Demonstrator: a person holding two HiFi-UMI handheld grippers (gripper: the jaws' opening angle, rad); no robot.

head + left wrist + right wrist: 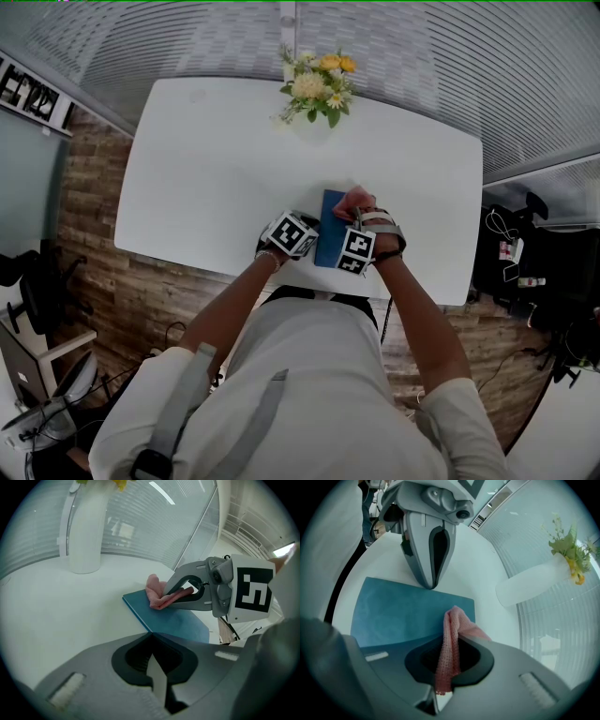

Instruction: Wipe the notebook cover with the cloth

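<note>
Near the front edge of the long white counter [216,169] lies the flat blue notebook [403,611], close to the person. The right claw [440,686] is pinching the small pink knitted cloth [452,634], and the loose end of the cloth sits on the far part of the cover. The left claw [157,679] is pressed together with nothing in it. Its tip is right at the notebook's edge, but I cannot tell if it pushes down on the book. A few things could go wrong. The counter looks smooth, so the notebook may slide when the cloth rubs it, if the left claw does not hold it down. It lies near the front edge, so a hard push that way could knock it off. Only a thin fold of cloth is in the right claw, so it could slip out during a rub. If the right claw goes too low, its hard tips may scrape the cover in place of the soft cloth. The tall white vase [84,531] with yellow and white flowers [319,84] stands well apart, so it looks safe. I count one notebook, one cloth, two claws, one vase, one bunch of flowers and one counter.
</note>
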